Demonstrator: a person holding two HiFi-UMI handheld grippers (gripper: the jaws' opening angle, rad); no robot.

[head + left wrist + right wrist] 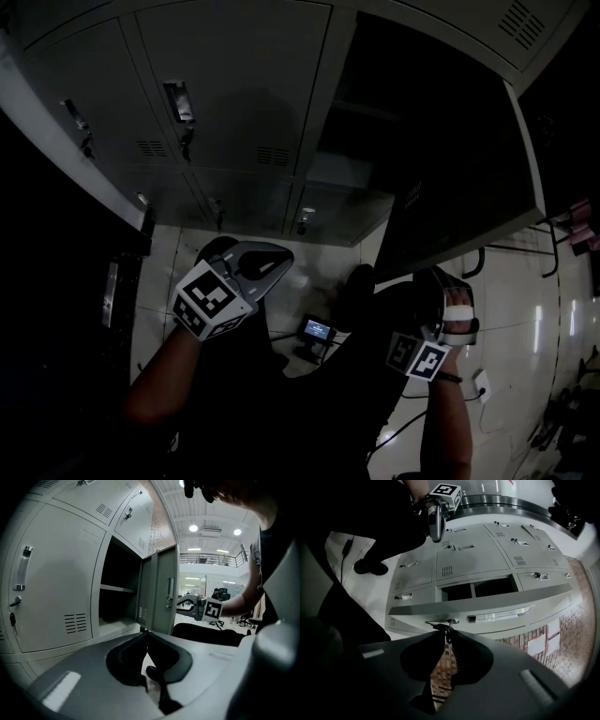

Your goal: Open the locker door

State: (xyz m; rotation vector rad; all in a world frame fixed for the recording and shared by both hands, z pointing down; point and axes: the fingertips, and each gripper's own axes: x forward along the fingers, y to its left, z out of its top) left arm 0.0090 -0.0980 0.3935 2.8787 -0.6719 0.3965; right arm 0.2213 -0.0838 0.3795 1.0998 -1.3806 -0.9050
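The grey locker door [450,169] stands swung out, and the dark locker inside [117,597] shows a shelf. In the right gripper view I look along the door's edge [487,603] with its long handle [501,614]. My right gripper [444,629] has its tips together at the door's lock, pinched on a small dark key [445,635]. From the side, the right gripper [178,603] sits just below the handle [169,592], and it is low beside the door [448,286] in the head view. My left gripper [272,261] hangs shut and empty [146,632], away from the lockers.
Closed grey lockers [234,103] with handles and vents fill the wall left of the open one. On the pale floor lie a small lit screen [317,330], a cable and a socket block [483,382]. The person's dark legs stand between the grippers.
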